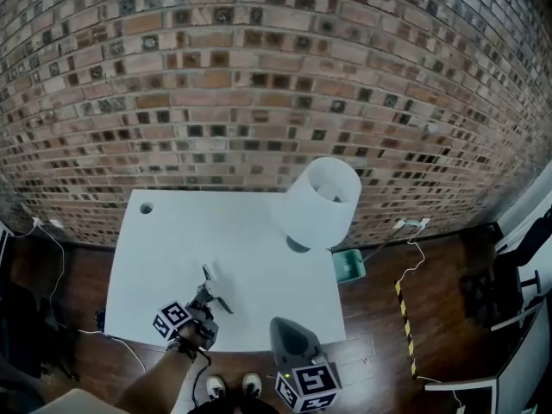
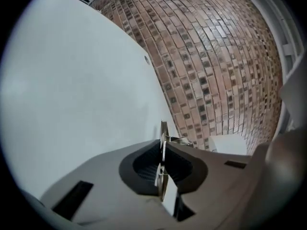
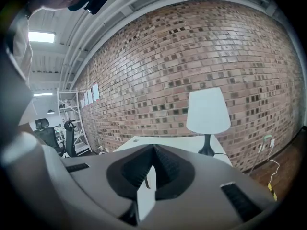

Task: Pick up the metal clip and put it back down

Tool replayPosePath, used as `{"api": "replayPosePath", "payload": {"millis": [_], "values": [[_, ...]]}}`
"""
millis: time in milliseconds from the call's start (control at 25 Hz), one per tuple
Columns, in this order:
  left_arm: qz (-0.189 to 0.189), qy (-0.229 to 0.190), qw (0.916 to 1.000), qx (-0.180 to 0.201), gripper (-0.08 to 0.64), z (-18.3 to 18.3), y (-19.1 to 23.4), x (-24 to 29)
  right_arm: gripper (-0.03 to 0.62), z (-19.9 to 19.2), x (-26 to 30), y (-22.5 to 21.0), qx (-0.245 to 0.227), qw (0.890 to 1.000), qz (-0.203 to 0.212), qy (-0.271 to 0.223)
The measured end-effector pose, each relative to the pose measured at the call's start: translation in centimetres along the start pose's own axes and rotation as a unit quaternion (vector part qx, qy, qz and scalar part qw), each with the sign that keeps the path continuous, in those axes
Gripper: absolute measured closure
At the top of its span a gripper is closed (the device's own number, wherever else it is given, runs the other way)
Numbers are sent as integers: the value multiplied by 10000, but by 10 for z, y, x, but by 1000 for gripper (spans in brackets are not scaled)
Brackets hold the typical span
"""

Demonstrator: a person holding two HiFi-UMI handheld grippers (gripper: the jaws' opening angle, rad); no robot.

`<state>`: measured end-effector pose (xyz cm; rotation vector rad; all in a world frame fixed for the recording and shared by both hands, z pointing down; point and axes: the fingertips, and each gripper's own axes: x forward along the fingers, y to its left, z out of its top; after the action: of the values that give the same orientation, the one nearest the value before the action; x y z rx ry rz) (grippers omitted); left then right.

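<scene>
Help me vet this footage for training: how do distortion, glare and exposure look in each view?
Head view: strong fisheye bows the brick wall; light even. Left gripper view: dark vignette, table washed out, metal clip catches light. Right gripper view: ceiling light blown out.

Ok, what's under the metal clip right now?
Only the white table shows beneath the metal clip, which the left gripper clamps. The jaws cover the clip's middle, and whether it touches the table cannot be told.
</scene>
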<state>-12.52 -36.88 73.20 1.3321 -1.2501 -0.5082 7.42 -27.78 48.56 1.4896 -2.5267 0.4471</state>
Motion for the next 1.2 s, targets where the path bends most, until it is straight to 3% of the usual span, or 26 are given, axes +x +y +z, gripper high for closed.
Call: {"api": "replayPosePath", "payload": {"millis": [440, 560, 640, 720, 800, 960, 1200], "values": [[216, 206, 9992, 256, 531, -14, 12, 14, 609, -8, 10, -8, 51, 9999, -36, 132], [350, 387, 9961, 716, 532, -16, 13, 16, 609, -11, 12, -10, 75, 9998, -40, 159], [677, 562, 9843, 1529, 523, -14, 13, 13, 609, -11, 13, -10, 106, 9998, -10, 162], [1067, 662, 9606, 2481, 500, -9, 12, 7, 609, -11, 15, -8, 143, 9998, 36, 151], [1328, 735, 9386, 3099, 466, -5, 13, 3, 609, -10, 17, -6, 160, 9998, 77, 129], [1642, 744, 9076, 3791, 471, 4, 18, -6, 609, -8, 21, -2, 172, 9997, 134, 77], [1508, 491, 8763, 4549, 474, 16, 5, -21, 609, -5, 21, 0, 142, 9998, 157, 28]]}}
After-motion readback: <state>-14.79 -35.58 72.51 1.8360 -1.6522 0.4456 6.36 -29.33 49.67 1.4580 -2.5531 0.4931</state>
